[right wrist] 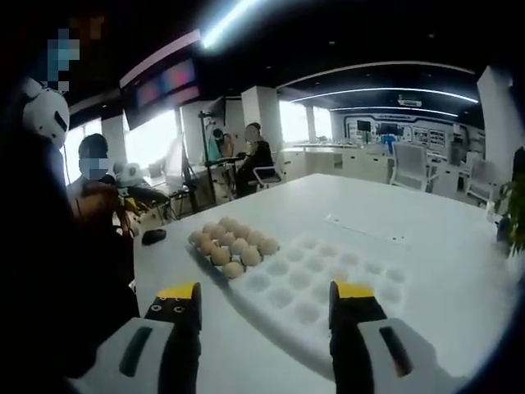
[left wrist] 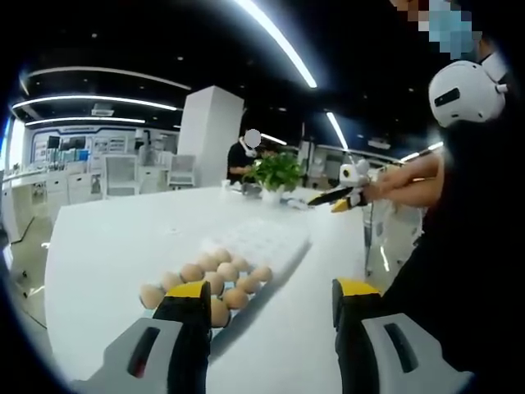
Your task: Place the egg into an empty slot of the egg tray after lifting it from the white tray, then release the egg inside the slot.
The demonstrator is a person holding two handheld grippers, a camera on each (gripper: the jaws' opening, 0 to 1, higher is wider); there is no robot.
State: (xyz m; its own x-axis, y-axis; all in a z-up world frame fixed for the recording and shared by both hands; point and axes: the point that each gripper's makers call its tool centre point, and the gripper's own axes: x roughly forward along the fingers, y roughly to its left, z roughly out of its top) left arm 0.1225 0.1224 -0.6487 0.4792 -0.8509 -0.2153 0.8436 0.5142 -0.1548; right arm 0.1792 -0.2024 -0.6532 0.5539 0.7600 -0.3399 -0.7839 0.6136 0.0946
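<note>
Both grippers are being held above a white table (right wrist: 426, 205), well short of the eggs. The left gripper (left wrist: 271, 308) is being carried with its jaws wide apart and nothing between them; the right gripper (right wrist: 267, 308) is likewise being held wide and empty.

The eggs (right wrist: 234, 242) are sitting together at one end of a white egg tray (right wrist: 328, 287), in rows filling that end; in the left gripper view the same eggs (left wrist: 209, 283) are lying just beyond the left jaw, and the tray (left wrist: 271, 242) is running away from the camera. The many other slots (right wrist: 316, 275) are being left bare. No second tray can be told apart, so the eggs are being taken as the ones to be lifted.

The step in hand is being judged as the approach, with no egg yet grasped. For it to be done well, one egg at the edge of the group should be chosen, so that neighbours are not being knocked. The jaws should be brought down either side of that egg, and closed slowly and lightly, since a shell is being handled. The egg should be raised straight up before being carried sideways, then lowered fully into a bare slot before the jaws are opened.

A person (left wrist: 472, 213) is standing beside the table, and a plant (left wrist: 275, 172) is sitting at its far end.
</note>
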